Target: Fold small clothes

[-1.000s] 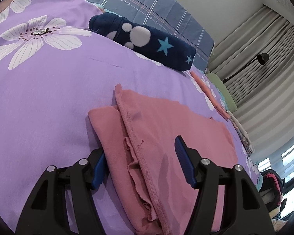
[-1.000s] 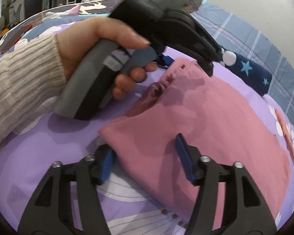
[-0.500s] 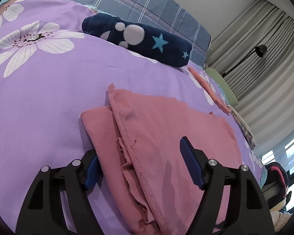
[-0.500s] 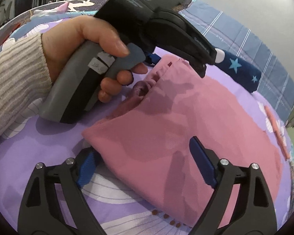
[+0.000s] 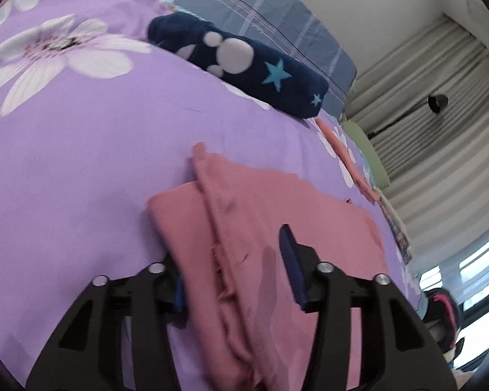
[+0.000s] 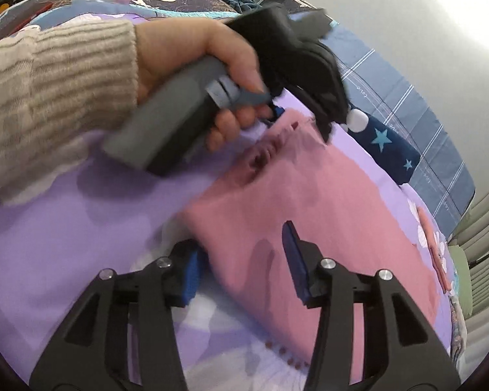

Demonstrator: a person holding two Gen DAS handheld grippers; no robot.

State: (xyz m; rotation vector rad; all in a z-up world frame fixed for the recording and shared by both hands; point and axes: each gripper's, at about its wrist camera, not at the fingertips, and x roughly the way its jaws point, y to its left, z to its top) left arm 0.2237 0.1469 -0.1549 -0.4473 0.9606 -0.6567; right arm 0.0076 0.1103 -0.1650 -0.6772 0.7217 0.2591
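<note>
Two hand-held grippers straddle the near edge of the pink garment (image 5: 277, 202) lying on the purple bed (image 5: 81, 163). The left hand-held gripper (image 5: 234, 280) and the right one (image 6: 244, 260) have just been closing, probably not pinching yet. Grab all layers evenly before lifting.

Left wrist view. Left claw (image 5: 236, 280) low in frame, black arms with blue pads; its jaws have just been closing, with the folded edge of the pink garment (image 5: 277, 221) between them. Left pad sits against the garment's outer fold; right pad rests on top of the cloth. Frame blurred, grip not certain. Garment lies on a purple bedspread (image 5: 81, 163) printed with white flowers. Beyond it, well apart, a navy rolled blanket (image 5: 244, 68) with stars. Grey curtains (image 5: 440, 130) at right.
</note>
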